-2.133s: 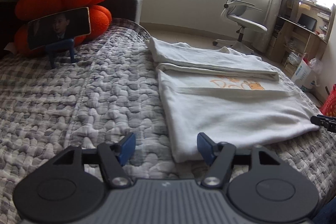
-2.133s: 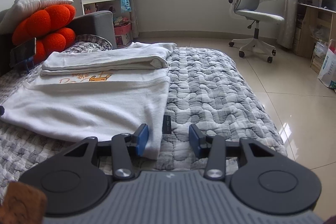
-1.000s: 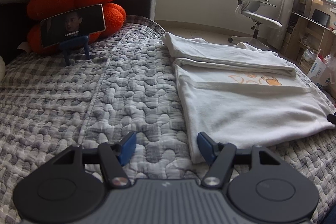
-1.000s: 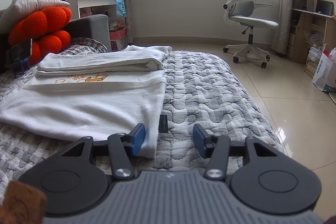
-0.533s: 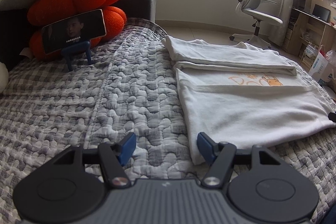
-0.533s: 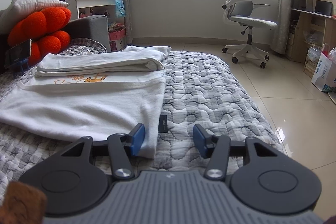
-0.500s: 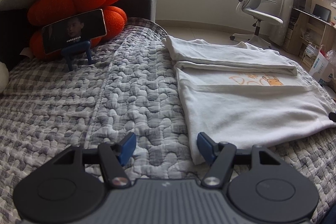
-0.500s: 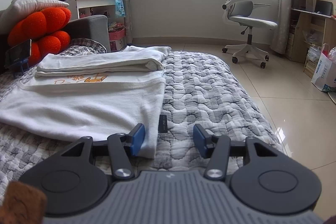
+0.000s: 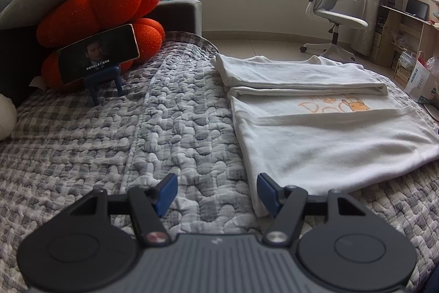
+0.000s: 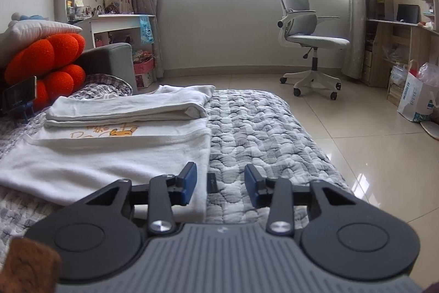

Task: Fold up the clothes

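A white T-shirt (image 9: 329, 144) with an orange cartoon print lies partly folded on the grey quilted bed (image 9: 164, 128), its far side folded over into a thick band. My left gripper (image 9: 216, 191) is open just above the quilt, its right finger at the shirt's near left corner. In the right wrist view the same shirt (image 10: 109, 158) lies to the left. The jaws of my right gripper (image 10: 221, 183) are closing around the shirt's near right corner and a small black tag (image 10: 211, 183). The pads do not press the cloth.
An orange cushion (image 9: 104, 7) and a phone on a blue stand (image 9: 98, 54) sit at the bed's head on the left. Beyond the bed's right edge is tiled floor (image 10: 370, 150) with an office chair (image 10: 307, 40), a paper bag (image 10: 414, 98) and a desk.
My right gripper's jaws have narrowed around the shirt's corner. The left gripper stays as wide as before, and neither hand has shifted noticeably.
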The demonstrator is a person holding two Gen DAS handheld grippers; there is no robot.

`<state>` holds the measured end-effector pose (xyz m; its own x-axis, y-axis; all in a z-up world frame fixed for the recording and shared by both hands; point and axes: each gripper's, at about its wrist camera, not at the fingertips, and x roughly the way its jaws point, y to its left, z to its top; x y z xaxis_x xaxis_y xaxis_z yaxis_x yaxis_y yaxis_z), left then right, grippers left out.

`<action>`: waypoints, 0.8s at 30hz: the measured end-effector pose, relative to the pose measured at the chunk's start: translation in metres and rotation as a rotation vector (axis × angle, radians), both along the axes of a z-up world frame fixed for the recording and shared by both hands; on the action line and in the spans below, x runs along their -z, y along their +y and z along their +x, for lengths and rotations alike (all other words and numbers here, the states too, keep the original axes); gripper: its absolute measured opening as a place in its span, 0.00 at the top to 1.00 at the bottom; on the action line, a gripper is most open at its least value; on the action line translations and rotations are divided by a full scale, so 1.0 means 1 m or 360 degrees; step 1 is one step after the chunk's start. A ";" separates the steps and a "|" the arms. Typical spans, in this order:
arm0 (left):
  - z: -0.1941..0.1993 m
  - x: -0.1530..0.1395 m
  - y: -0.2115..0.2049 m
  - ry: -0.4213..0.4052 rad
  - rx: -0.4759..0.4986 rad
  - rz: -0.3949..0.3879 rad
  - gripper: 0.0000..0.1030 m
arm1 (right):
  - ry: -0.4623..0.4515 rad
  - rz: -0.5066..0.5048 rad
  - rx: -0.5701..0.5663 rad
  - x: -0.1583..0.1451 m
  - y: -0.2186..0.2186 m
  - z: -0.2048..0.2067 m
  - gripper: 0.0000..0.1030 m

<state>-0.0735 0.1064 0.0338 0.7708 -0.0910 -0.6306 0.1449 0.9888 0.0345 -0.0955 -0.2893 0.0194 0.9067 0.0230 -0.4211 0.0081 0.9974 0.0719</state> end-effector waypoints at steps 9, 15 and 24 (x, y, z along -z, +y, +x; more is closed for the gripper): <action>0.001 0.007 0.000 0.0017 0.0000 0.0023 0.35 | 0.0121 -0.0073 -0.0009 0.014 0.006 0.008 0.79; 0.001 0.009 0.001 0.0021 0.0000 0.0015 0.35 | 0.0105 -0.0106 0.0024 0.010 0.005 0.004 0.79; 0.004 0.009 0.002 0.0055 -0.0012 -0.0021 0.34 | 0.0012 -0.0101 -0.0143 -0.016 0.019 -0.006 0.76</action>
